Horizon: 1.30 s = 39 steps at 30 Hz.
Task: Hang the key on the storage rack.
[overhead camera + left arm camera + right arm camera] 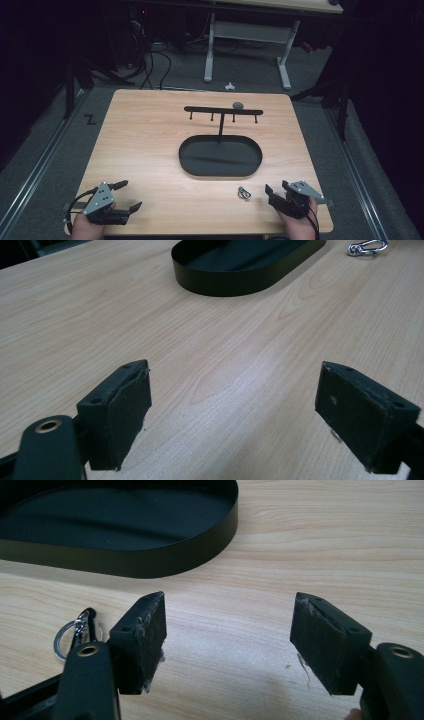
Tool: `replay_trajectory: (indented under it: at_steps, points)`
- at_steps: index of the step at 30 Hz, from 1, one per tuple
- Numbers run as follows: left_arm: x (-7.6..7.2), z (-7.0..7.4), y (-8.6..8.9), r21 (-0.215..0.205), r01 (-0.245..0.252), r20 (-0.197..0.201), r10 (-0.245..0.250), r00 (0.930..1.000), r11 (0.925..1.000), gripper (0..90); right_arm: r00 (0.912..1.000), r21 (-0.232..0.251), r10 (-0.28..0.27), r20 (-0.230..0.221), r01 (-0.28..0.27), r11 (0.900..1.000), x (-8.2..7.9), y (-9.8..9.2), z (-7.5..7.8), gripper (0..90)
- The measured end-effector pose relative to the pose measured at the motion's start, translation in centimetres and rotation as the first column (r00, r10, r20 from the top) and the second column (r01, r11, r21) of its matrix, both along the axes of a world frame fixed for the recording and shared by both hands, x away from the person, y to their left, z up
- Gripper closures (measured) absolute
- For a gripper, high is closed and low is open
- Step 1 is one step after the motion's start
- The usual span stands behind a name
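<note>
A black oval tray [187, 162] lies at the middle of the wooden table [140, 140]. From its far rim rises a thin post with a hooked crossbar [222, 110], and a small grey round thing [238, 105] sits on that bar. A small metal keyring with a clip [244, 192] lies on the wood in front of the tray, just left of my right gripper [277, 189], which is open and empty. My left gripper [129, 195] rests at the near left corner, also open and empty. The left gripper view has its gripper [235, 375], the tray [235, 282] and the keyring [367, 247]. The right gripper view has its gripper [230, 605], the keyring [75, 635] and the tray [150, 562].
Behind the table stands a white-legged desk [247, 35], with cables [150, 65] and a small white object [229, 86] on the grey floor. Metal rails [40, 165] run along both sides of the table.
</note>
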State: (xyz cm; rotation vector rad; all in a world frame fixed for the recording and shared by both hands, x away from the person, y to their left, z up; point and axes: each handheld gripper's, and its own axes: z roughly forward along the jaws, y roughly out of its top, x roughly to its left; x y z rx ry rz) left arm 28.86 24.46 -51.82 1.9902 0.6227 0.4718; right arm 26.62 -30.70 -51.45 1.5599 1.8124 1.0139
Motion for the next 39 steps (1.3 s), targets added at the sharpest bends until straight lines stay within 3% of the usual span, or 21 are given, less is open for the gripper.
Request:
replay_trajectory:
  at_steps: [15, 20, 23, 25, 30, 39]
  points:
    - [0.2, 0.4, 0.0, -0.012, -0.015, 0.001, 0.015, 0.9999, 0.9998, 15.3, 0.9990, 0.009, 0.043, -0.010, -0.043, 0.999, 0.6, -0.1, 0.3, 31.0]
    - [0.3, 0.3, 0.1, -0.020, -0.016, -0.015, 0.016, 0.9998, 0.9997, 15.3, 0.9968, -0.007, 0.075, -0.030, -0.075, 0.997, 0.7, 0.1, 0.4, 31.0]
    - [0.3, 0.3, 0.2, -0.028, -0.025, -0.005, 0.024, 0.9997, 0.9993, 15.3, 0.9960, -0.027, 0.084, -0.030, -0.085, 0.996, 0.7, 0.5, 0.6, 31.0]
    - [0.3, 0.3, 0.3, -0.033, -0.051, 0.019, 0.052, 0.9985, 0.9981, 15.3, 0.9968, -0.036, 0.072, -0.034, -0.073, 0.997, 0.6, 0.6, 0.6, 30.9]
    - [0.3, 0.4, 0.6, -0.043, -0.072, 0.020, 0.073, 0.9971, 0.9965, 15.3, 0.9961, -0.047, 0.070, -0.054, -0.073, 0.996, 0.6, 0.6, 0.6, 30.8]
    - [-0.1, 0.5, 0.7, -0.038, -0.048, 0.023, 0.049, 0.9985, 0.9981, 15.3, 0.9958, -0.064, 0.035, -0.085, -0.041, 0.997, 0.6, 0.6, 1.1, 25.9]
